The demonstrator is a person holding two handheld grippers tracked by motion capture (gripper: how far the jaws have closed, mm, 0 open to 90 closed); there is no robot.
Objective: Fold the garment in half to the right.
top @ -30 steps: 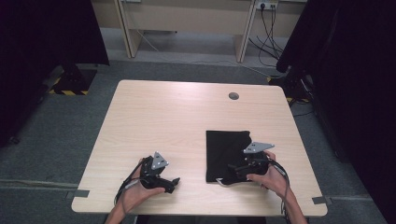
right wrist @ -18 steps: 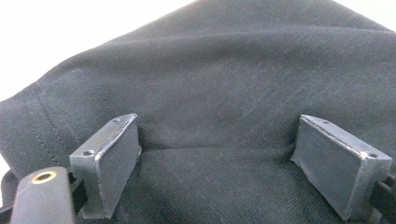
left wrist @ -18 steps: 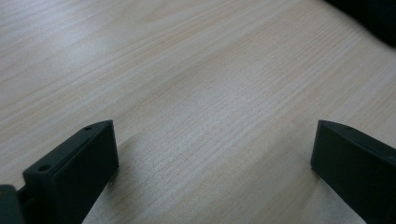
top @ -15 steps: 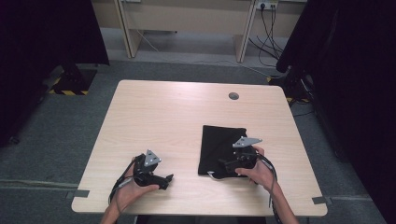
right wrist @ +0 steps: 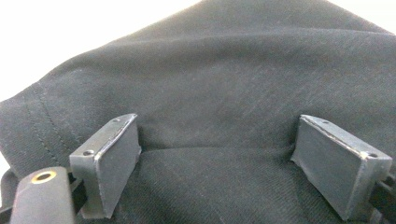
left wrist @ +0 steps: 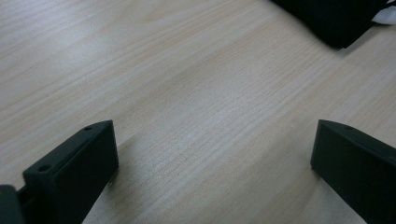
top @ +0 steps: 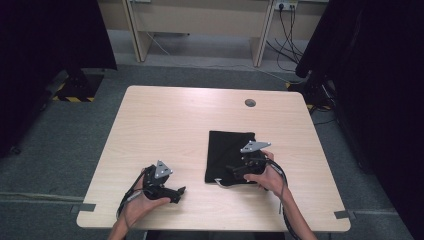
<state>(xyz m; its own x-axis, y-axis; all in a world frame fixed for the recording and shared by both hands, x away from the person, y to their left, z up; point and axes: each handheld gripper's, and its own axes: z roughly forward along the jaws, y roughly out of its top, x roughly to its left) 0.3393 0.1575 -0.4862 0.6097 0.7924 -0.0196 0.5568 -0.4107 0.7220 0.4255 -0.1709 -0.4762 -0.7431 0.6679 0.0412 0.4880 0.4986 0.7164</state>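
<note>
on the black cloth (top: 229, 150), right tool (right wrist: 233, 163) (jaws apart); left tool (left wrist: 210, 163) likewise apart over bare table (top: 170, 120)

The black cloth (left wrist: 334, 18) is cut off at the upper right frame edge; the white tag (top: 218, 181) remains too small to read.

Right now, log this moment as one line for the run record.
left claw: open, over bare table | right claw: open, pressed on black cloth | cloth: flat, not gripped
</note>
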